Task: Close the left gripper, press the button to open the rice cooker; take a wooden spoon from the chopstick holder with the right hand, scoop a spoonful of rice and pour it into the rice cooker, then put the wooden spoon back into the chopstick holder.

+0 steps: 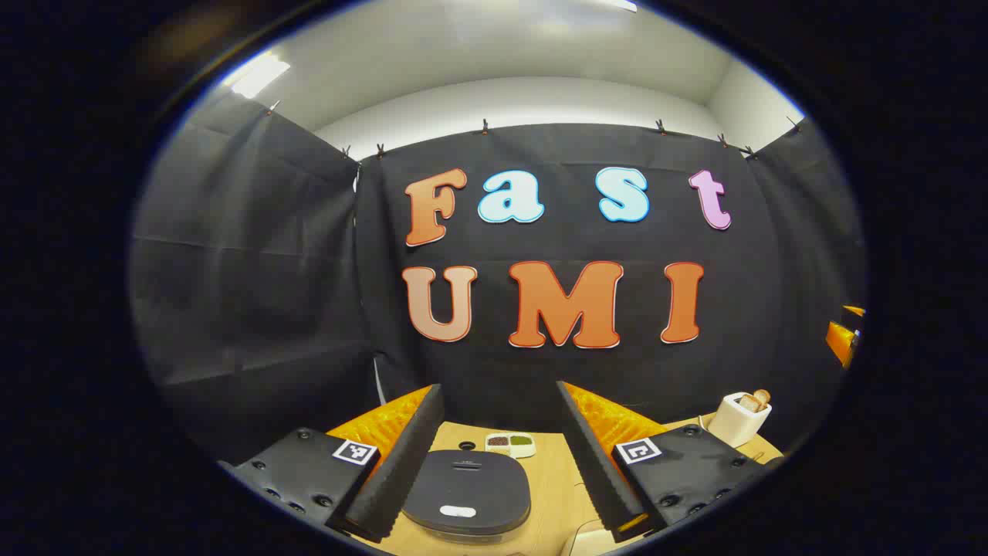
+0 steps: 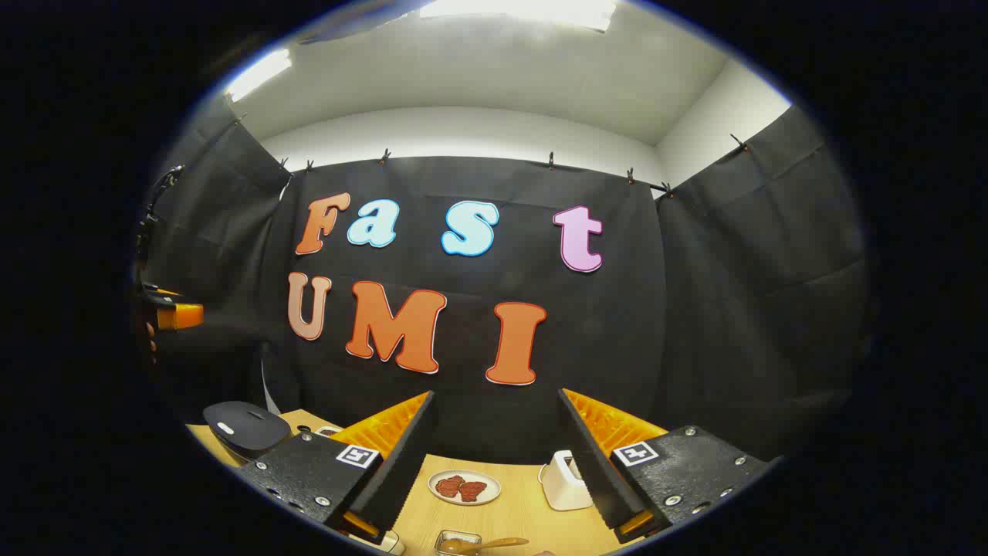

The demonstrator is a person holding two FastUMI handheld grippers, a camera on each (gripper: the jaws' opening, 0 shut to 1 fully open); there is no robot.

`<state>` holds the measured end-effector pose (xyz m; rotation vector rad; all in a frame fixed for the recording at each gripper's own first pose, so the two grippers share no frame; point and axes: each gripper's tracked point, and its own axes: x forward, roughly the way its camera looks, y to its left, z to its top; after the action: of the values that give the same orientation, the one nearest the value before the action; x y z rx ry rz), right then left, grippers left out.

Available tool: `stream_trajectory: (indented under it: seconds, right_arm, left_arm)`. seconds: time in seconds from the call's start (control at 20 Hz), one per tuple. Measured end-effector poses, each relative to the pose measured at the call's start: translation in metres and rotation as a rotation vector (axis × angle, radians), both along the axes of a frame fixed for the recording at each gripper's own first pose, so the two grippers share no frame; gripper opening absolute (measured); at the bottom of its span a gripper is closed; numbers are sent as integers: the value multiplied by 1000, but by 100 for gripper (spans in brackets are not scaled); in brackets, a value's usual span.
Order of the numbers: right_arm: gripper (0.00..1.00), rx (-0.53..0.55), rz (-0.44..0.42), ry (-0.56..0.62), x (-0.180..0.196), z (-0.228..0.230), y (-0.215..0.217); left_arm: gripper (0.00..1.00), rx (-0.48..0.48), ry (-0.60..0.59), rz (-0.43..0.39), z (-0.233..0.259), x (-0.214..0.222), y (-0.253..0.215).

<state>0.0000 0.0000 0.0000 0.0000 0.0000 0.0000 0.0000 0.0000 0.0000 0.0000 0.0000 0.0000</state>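
My left gripper (image 1: 500, 455) and right gripper (image 2: 498, 463) both gape above the smooth, rounded rice cooker (image 1: 467, 491) on the wooden table (image 1: 552, 494).

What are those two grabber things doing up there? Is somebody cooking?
Not yet. A person holds both above a wooden table. The left gripper hangs open over the rice cooker, whose lid is down. The right gripper is open too, holding nothing, with the white chopstick holder and a small plate ahead of it. A wooden spoon lies in a little clear container. Nothing is being touched.
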Motion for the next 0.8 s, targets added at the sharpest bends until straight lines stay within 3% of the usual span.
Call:
stream_trajectory:
  seconds: [0.8]
  right_arm:
    - [96, -7, 6, -20, 11, 8, 9]
  left_arm:
    - [94, 71, -42, -57, 10, -3, -25]
